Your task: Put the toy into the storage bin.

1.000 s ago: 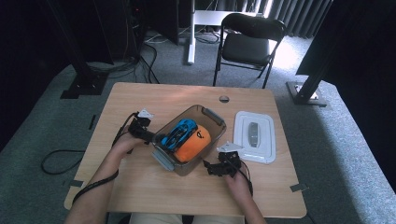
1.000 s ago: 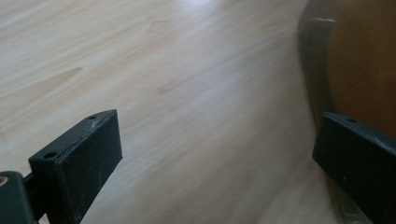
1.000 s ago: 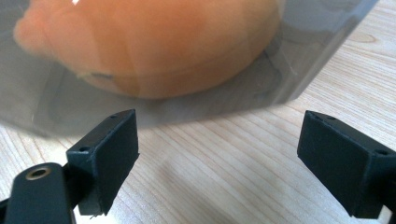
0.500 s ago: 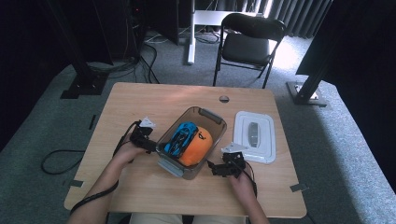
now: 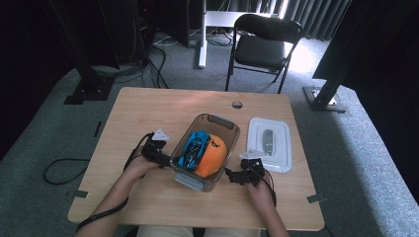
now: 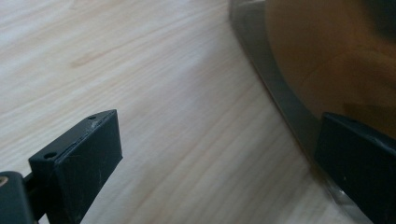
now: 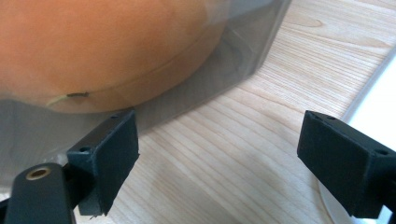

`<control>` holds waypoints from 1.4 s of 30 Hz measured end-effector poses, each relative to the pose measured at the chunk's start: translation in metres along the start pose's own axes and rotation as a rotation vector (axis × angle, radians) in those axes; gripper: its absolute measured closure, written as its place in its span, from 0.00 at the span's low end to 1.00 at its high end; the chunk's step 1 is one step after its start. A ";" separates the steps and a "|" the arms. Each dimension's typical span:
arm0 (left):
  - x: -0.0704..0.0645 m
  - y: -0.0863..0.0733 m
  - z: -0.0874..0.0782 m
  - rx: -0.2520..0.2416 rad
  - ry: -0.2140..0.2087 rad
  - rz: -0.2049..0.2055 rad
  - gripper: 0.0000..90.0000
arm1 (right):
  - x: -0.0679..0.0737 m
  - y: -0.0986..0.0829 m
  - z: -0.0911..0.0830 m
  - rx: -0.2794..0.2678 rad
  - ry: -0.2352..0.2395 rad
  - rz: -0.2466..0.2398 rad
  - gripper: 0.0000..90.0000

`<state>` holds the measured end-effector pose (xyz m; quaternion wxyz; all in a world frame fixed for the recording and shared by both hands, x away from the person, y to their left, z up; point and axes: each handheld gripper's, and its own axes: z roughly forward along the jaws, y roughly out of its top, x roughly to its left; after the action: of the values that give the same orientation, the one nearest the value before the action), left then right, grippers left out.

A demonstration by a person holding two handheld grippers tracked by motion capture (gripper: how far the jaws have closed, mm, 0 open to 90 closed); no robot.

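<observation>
High view: clear bin (image 5: 210,123) mid-surface holds blue toy car (image 5: 193,147) and orange plush (image 5: 212,157); white lid (image 5: 269,146) toward right edge.
Left tool view: left tool (image 6: 224,168) spread, one jaw against bin wall.
Right tool view: right tool (image 7: 233,161) spread wide, just beside bin, over bare surface (image 7: 243,121).

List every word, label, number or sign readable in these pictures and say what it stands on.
None can be read.
Orange plush toy in the clear plastic bin: dark marks on its top, too small to tell as text.
Blue toy car: no legible marking.
White lid with its grey handle: no label seen.
</observation>
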<state>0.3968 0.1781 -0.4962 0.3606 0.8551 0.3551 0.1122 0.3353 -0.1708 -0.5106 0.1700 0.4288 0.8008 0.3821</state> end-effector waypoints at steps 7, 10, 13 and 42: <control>-0.008 -0.005 0.002 0.006 0.026 -0.009 0.02 | -0.004 0.001 0.000 -0.001 0.003 0.002 0.15; -0.011 -0.012 0.004 0.021 0.037 -0.011 0.02 | -0.005 0.002 0.002 0.006 0.017 -0.008 0.15; -0.012 -0.014 0.006 0.025 0.050 -0.022 0.02 | -0.006 0.003 0.005 0.007 0.021 -0.013 0.15; -0.039 -0.006 0.003 0.017 0.022 0.023 0.03 | -0.024 0.005 -0.011 -0.041 -0.036 0.006 0.15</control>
<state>0.3672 0.1526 -0.5001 0.3481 0.8610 0.3499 0.1228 0.3446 -0.1937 -0.5012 0.1919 0.4342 0.7885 0.3911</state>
